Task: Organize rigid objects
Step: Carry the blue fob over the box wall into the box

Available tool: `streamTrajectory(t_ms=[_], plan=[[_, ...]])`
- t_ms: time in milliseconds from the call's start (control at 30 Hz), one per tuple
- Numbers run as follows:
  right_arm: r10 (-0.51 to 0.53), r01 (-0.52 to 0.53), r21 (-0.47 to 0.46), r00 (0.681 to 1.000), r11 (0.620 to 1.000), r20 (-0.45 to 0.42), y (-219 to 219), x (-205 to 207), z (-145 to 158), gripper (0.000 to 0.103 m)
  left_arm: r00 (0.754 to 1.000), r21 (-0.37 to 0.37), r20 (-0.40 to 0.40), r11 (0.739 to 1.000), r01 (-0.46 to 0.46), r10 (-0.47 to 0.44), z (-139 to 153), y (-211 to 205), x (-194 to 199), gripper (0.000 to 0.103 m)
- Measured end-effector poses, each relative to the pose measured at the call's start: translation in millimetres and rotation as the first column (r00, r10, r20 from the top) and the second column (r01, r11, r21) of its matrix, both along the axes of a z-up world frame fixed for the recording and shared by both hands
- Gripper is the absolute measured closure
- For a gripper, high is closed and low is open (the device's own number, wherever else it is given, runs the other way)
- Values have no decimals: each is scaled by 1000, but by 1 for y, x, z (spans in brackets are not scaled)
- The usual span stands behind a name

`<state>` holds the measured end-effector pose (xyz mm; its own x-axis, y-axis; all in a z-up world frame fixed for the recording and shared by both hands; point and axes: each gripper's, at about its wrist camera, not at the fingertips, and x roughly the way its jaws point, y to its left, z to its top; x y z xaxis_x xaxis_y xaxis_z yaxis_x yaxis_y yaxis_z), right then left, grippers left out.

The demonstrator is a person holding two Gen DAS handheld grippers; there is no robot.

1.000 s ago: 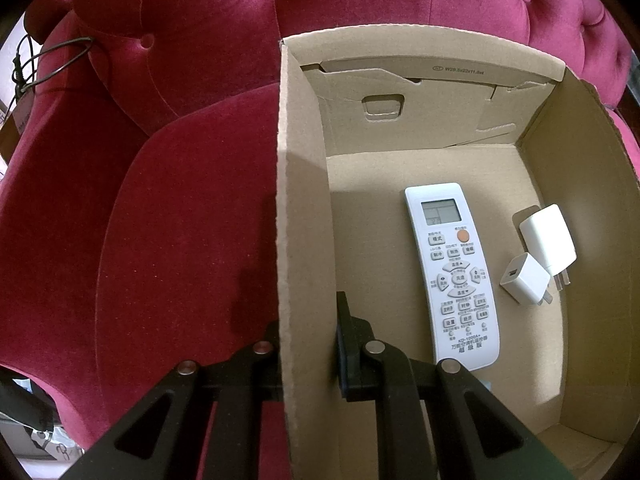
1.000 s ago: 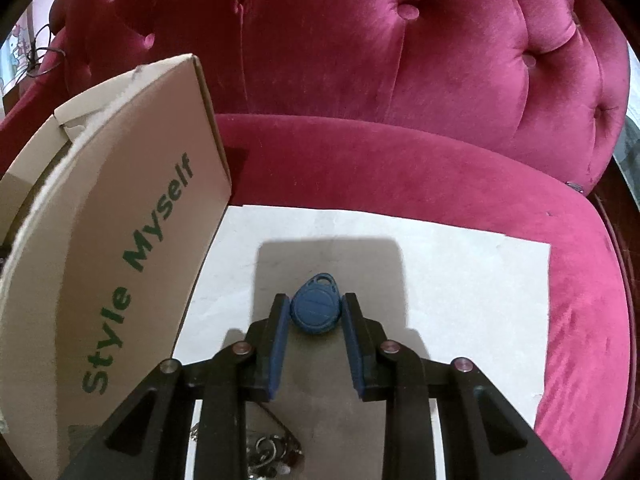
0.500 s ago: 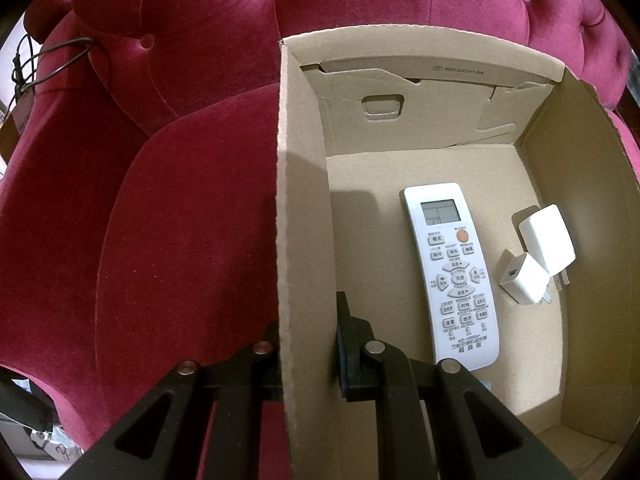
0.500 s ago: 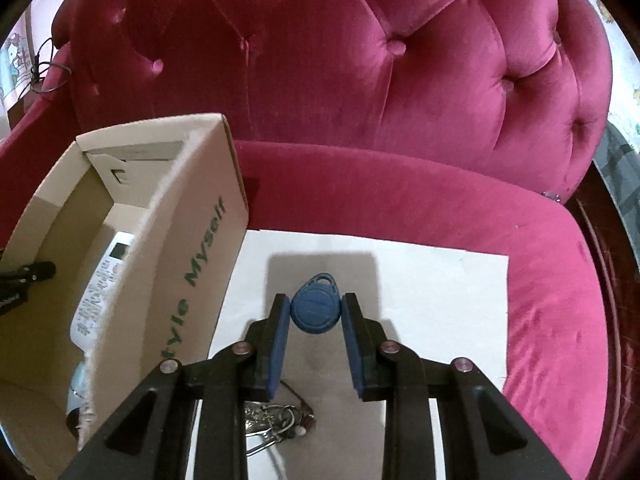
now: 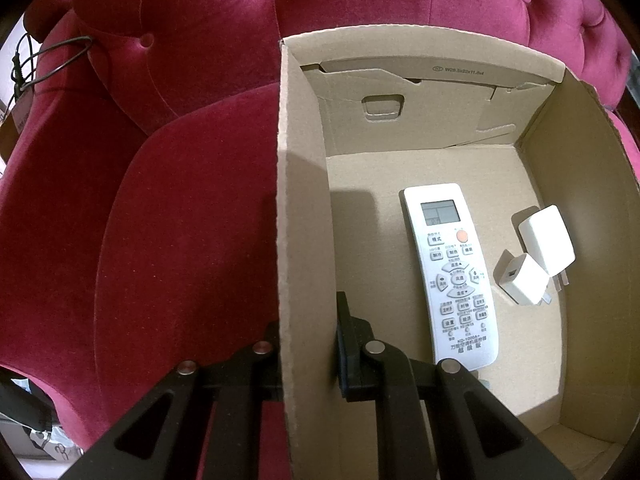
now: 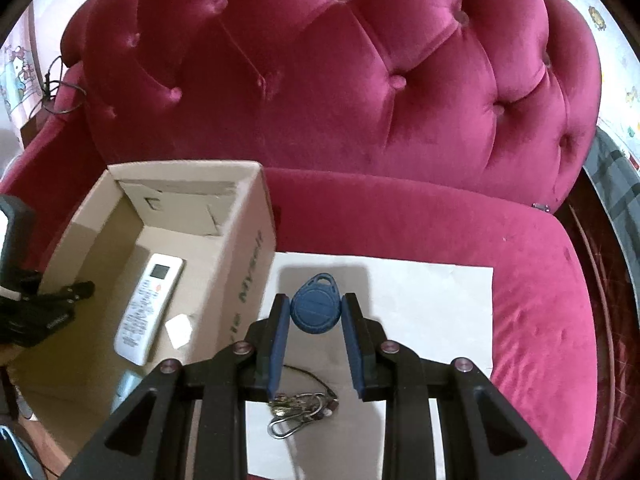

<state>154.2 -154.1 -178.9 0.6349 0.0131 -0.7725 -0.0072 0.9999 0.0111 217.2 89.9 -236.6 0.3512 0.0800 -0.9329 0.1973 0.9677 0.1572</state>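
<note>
The right hand-held gripper clamps a blue key fob between its blue pads, above a white sheet on the red sofa; a key bunch dangles below it. At nine o'clock from the fob stands a cardboard box. The left hand-held gripper pinches the box's left wall. Inside lie a white remote and, at its three o'clock, two white chargers.
</note>
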Motion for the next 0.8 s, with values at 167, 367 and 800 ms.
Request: streamTrajectory(t_ms=[167,367,800], plan=[[10,-10,8,1000,1000,14,13,-2,17,76,1000,-8,-2,1000,0,0,-1,3,1,89],[34,-34,31,999,999,26,35,-1,32,76,1000,-11,-3,1000,2,-2,-1,6,2,89],[103,-103,65,995,993,1,88,9,32,75,1000,-24,-3,1000,4,-4,-2,10,4,89]])
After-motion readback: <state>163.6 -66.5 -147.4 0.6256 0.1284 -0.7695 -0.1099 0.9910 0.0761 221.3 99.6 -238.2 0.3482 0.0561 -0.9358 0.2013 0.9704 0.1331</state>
